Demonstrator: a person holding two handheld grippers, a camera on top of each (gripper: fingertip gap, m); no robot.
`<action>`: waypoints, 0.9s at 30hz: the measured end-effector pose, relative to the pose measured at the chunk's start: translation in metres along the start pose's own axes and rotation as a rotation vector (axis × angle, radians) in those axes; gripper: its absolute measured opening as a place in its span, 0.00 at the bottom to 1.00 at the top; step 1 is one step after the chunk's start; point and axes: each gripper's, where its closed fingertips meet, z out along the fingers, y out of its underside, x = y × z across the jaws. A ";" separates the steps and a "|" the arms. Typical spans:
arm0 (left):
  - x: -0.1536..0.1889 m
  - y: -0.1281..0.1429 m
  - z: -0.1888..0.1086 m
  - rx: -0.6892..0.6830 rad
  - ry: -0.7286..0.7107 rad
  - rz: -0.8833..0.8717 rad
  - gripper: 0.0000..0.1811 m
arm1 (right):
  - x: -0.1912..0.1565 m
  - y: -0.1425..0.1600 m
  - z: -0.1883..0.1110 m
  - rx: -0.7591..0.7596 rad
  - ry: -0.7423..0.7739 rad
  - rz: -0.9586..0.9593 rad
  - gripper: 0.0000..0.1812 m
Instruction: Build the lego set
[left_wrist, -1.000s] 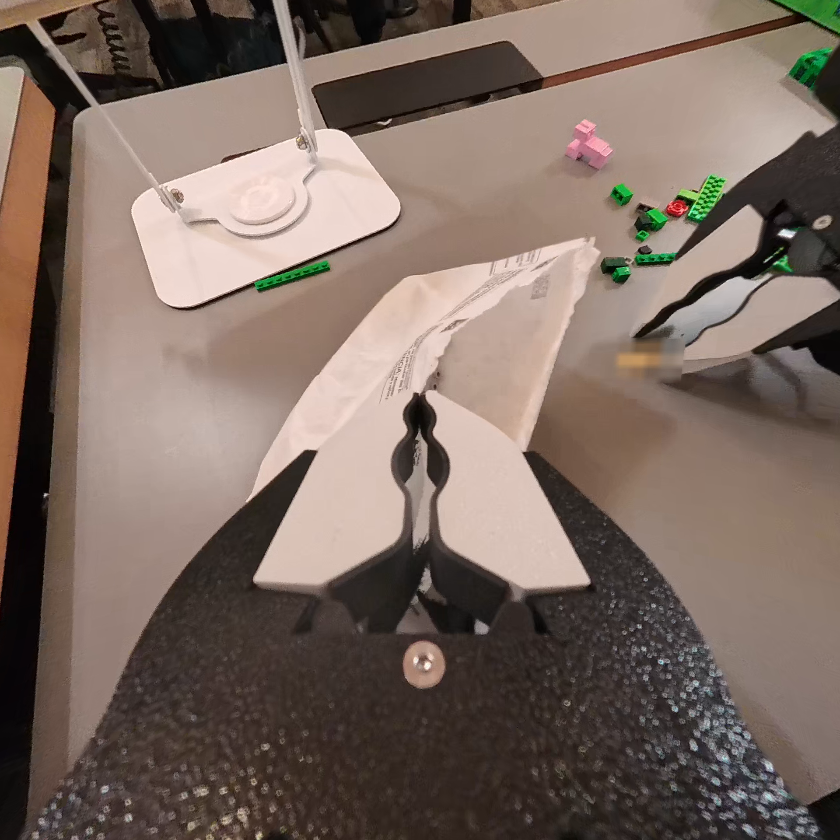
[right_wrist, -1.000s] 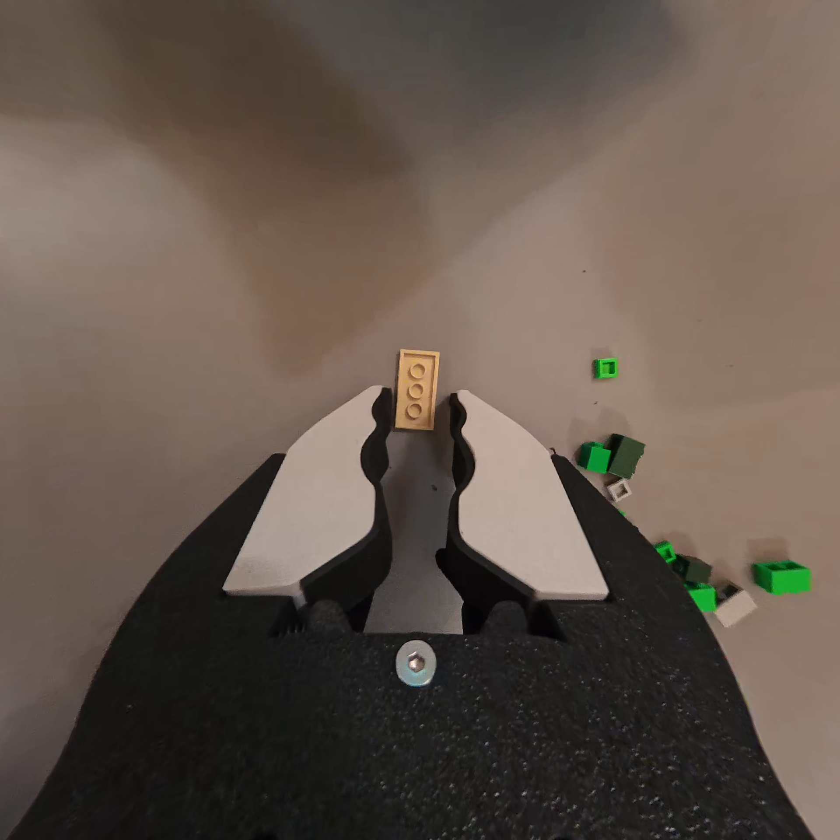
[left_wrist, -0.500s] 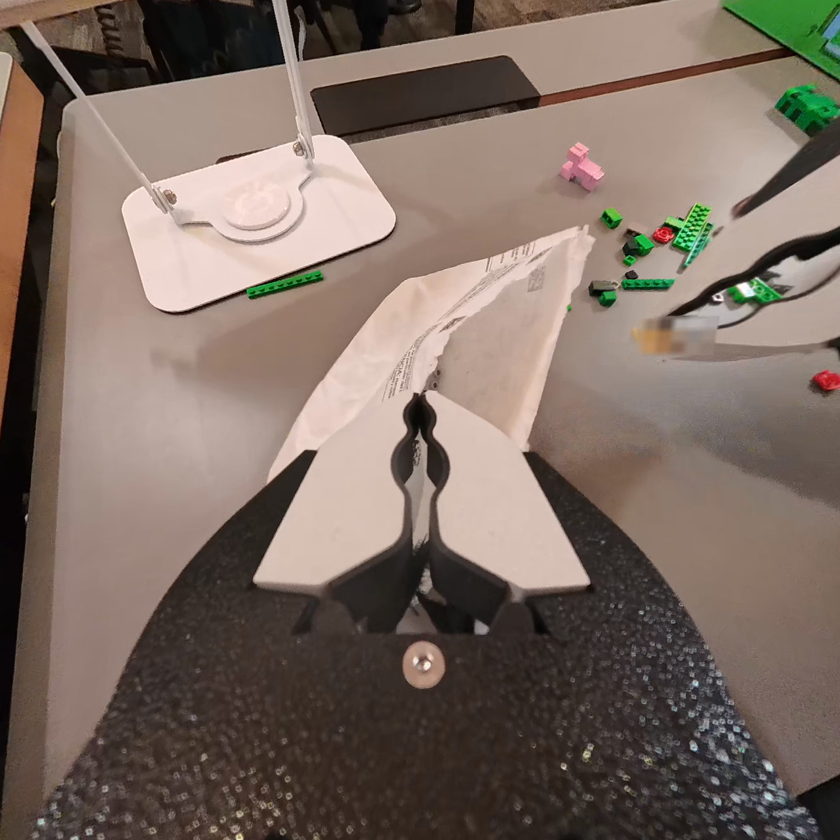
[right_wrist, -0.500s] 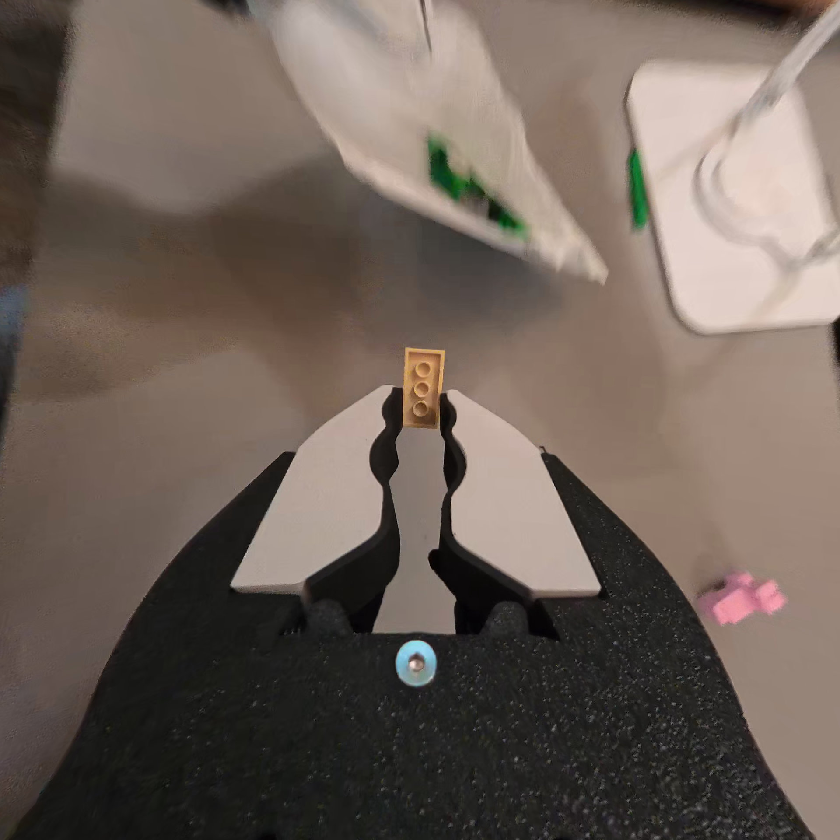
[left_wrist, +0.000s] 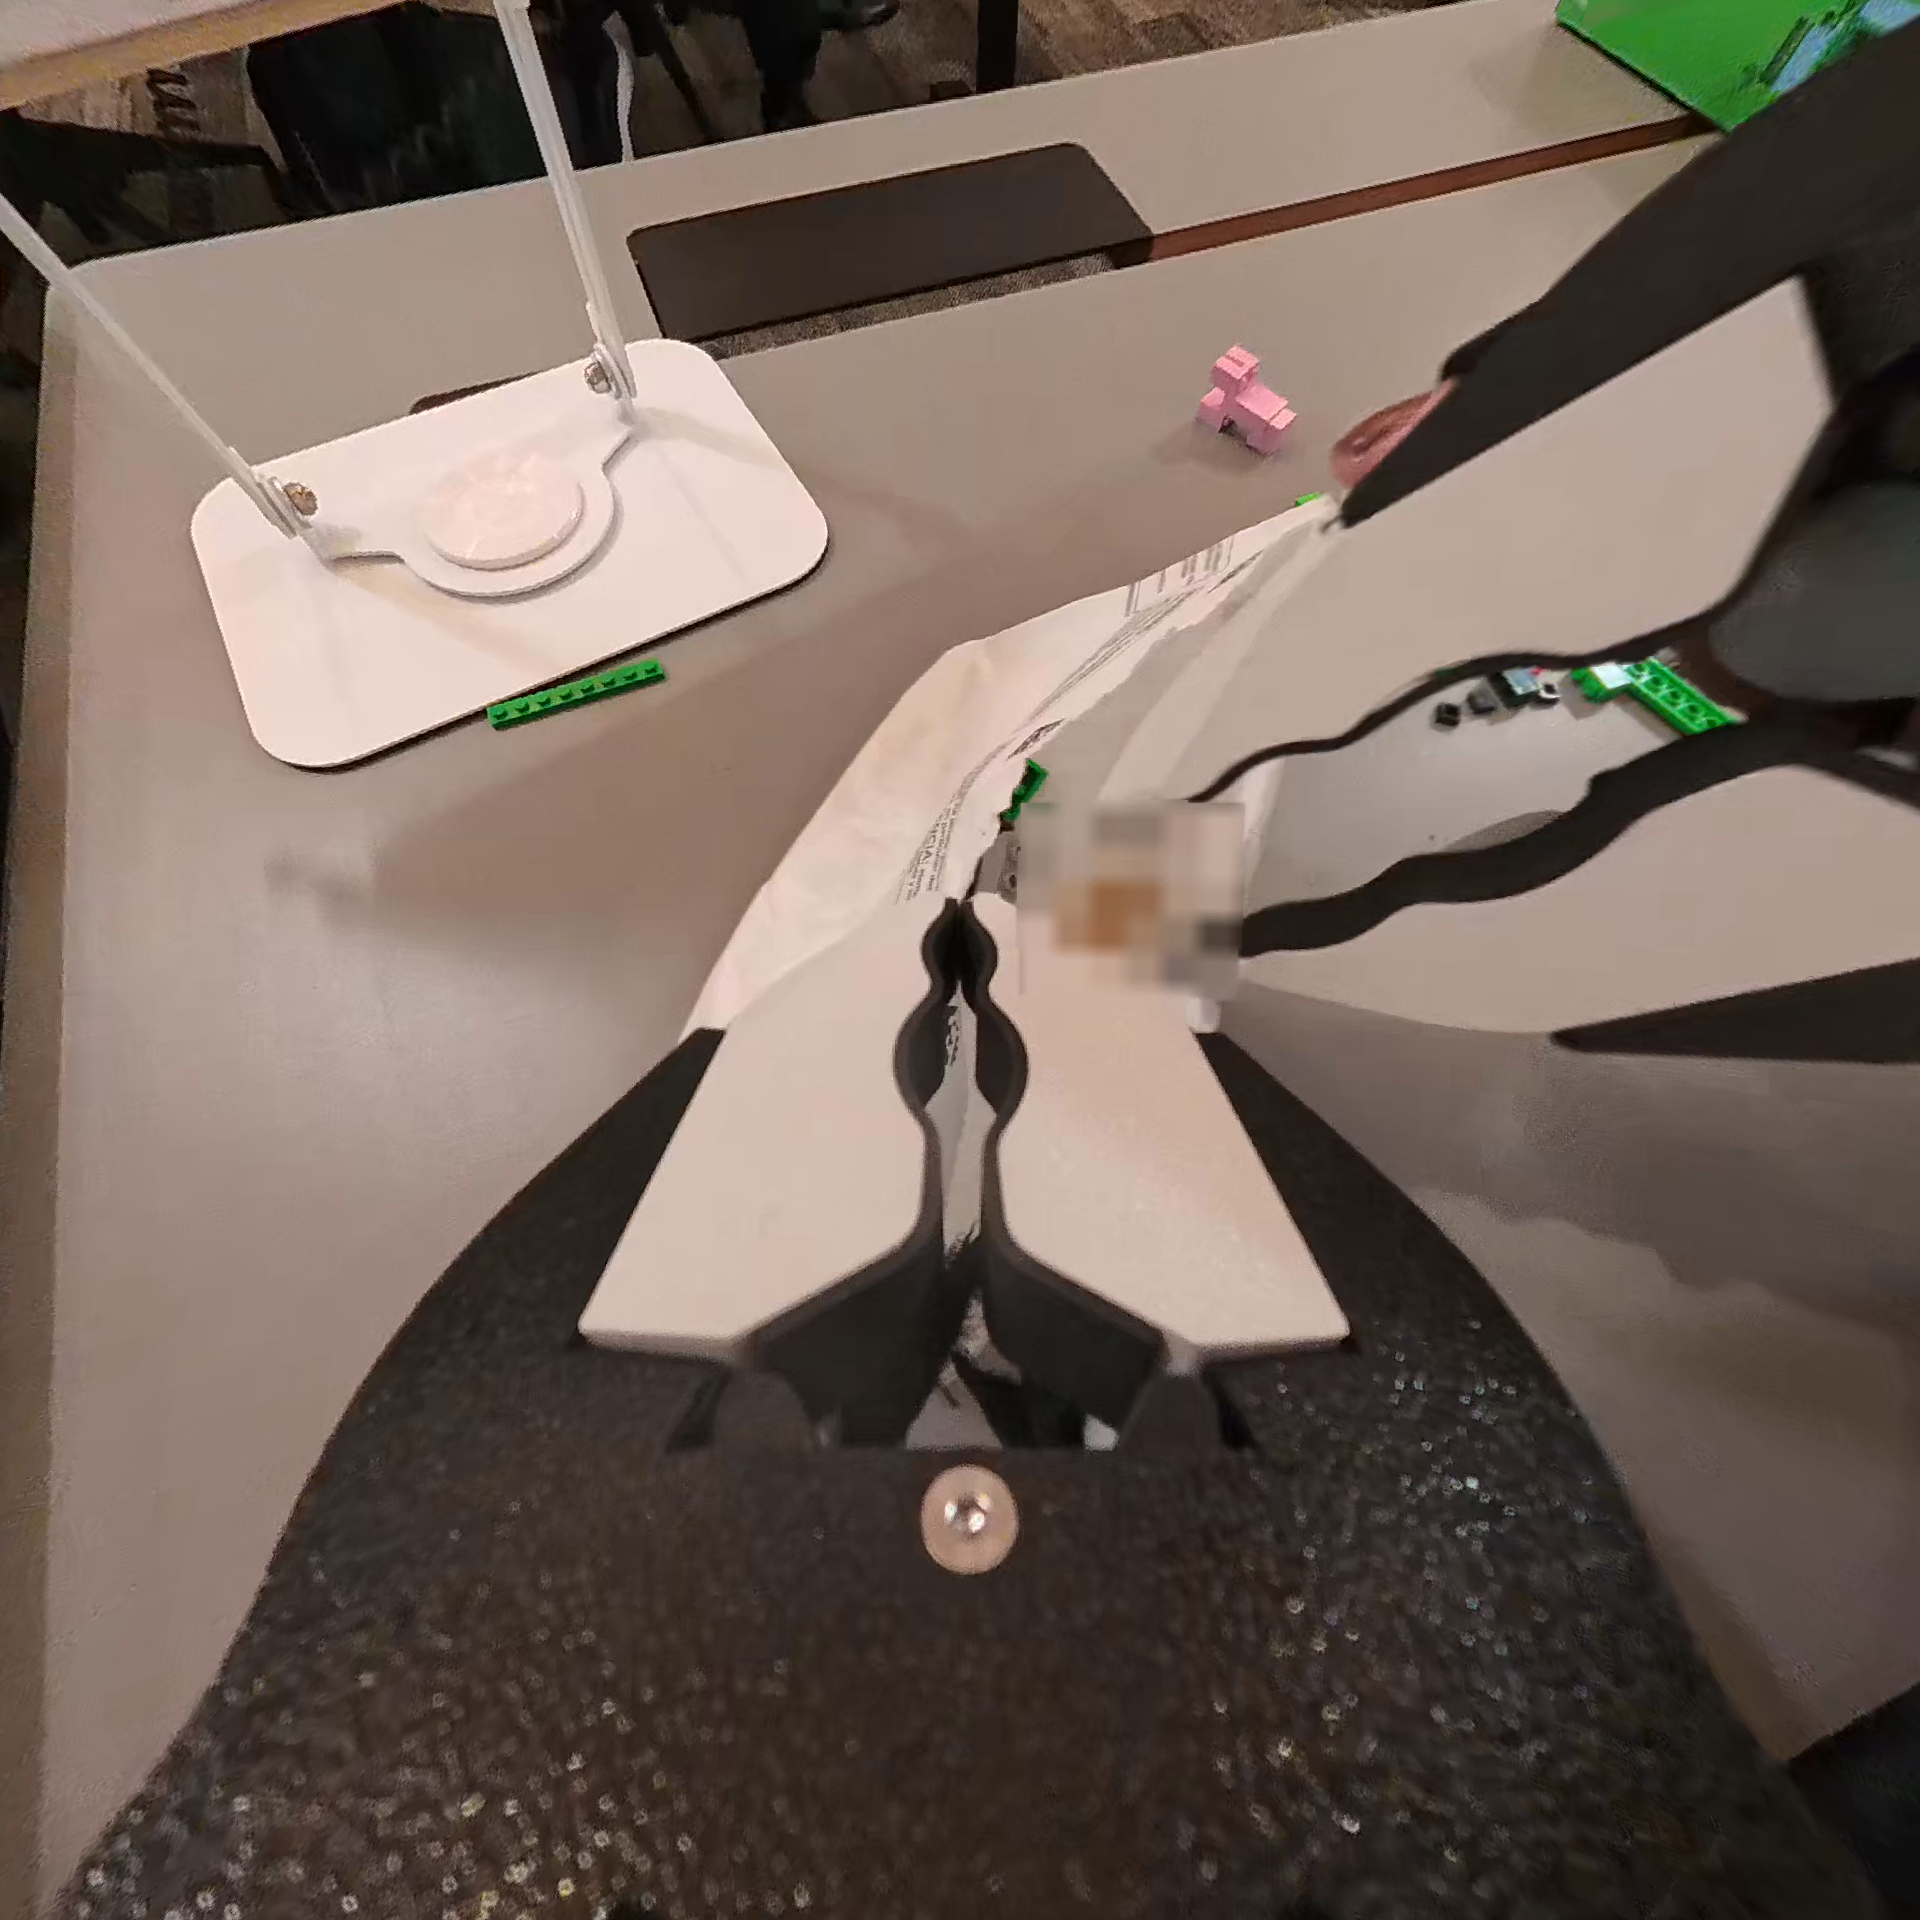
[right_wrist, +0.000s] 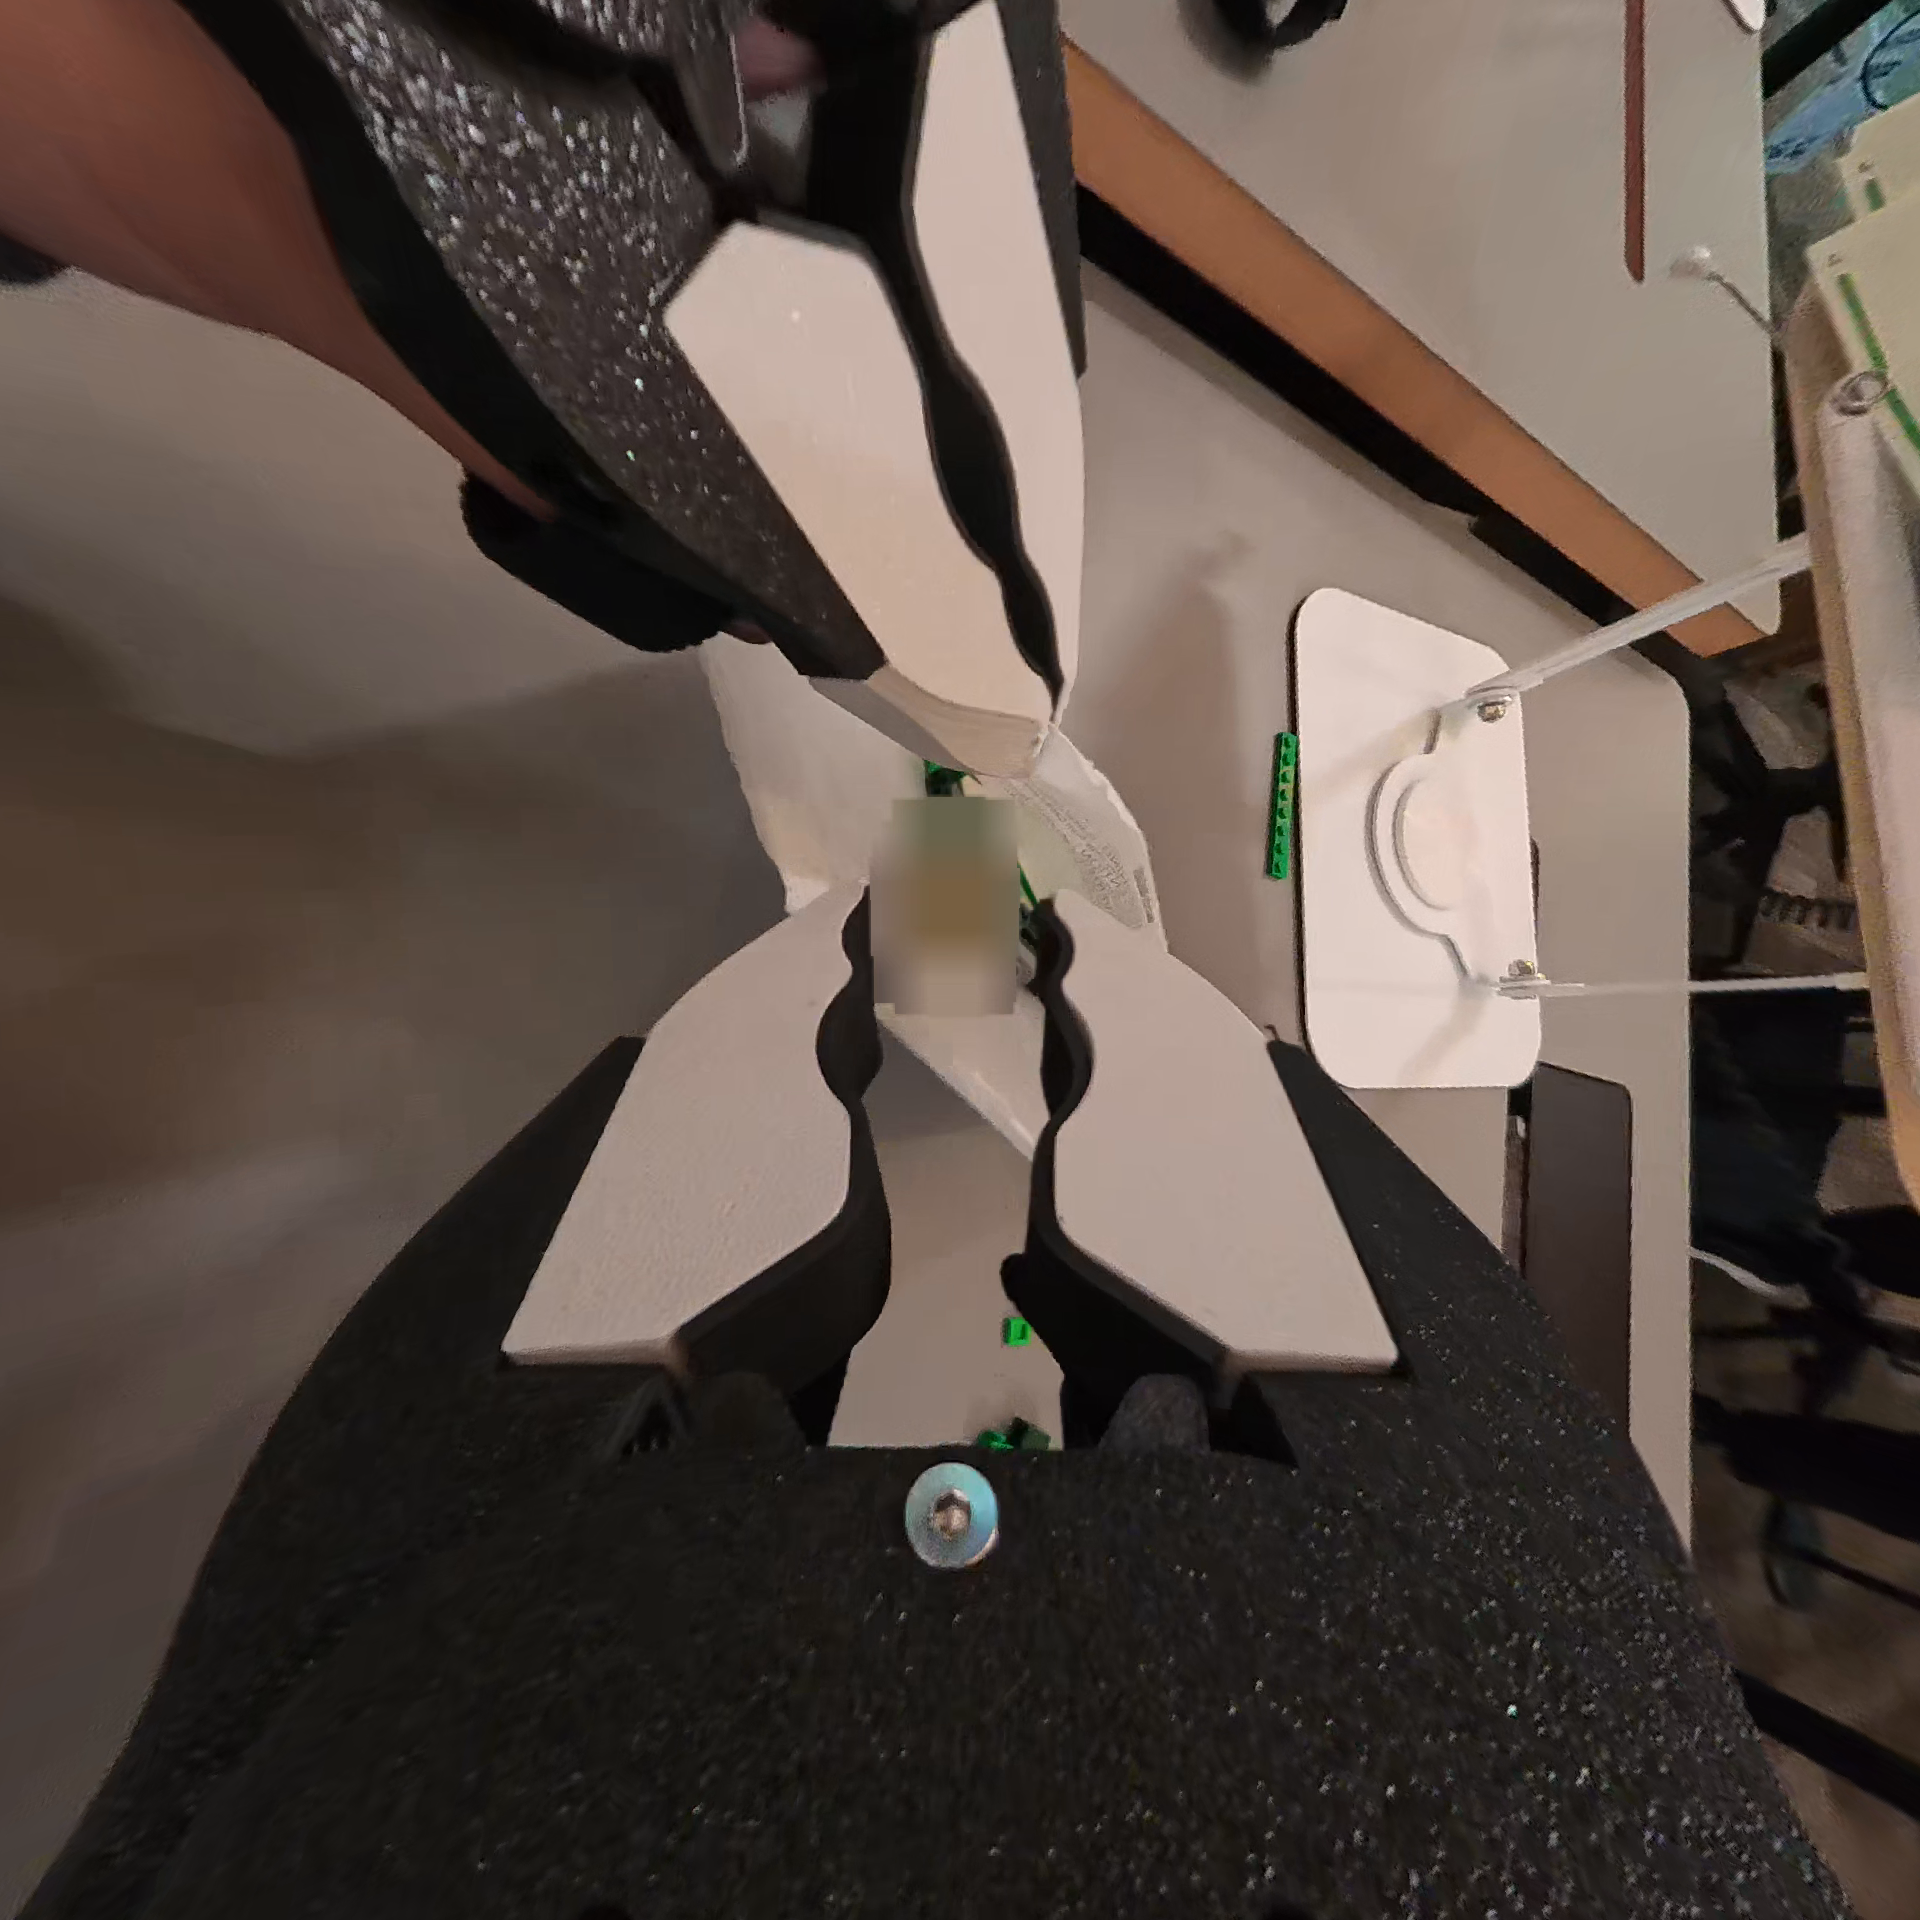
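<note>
left claw: pinched on white paper bag
right claw: part-spread at bag mouth, contents blurred, grip unclear
green strip: desk, beside white stand base

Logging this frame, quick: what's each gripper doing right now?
Left gripper: closed on the white paper bag.
Right gripper: closed on a small tan piece, blurred in both views.

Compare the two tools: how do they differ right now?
The left tool is pressed shut; the right tool shows a gap. The left tool grips the white paper bag; the right tool holds a small tan piece, blurred over. Both have white fingers on black bodies.
</note>
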 end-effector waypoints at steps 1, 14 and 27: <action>0.000 0.000 0.000 0.000 0.001 0.001 0.00 | -0.001 0.001 0.001 -0.001 0.002 0.001 0.16; -0.011 -0.002 0.023 0.067 -0.034 0.069 0.00 | 0.004 0.058 -0.064 0.629 0.301 0.650 0.23; -0.008 -0.015 0.070 0.152 0.003 0.309 0.00 | 0.007 0.079 -0.109 0.743 0.602 0.599 0.19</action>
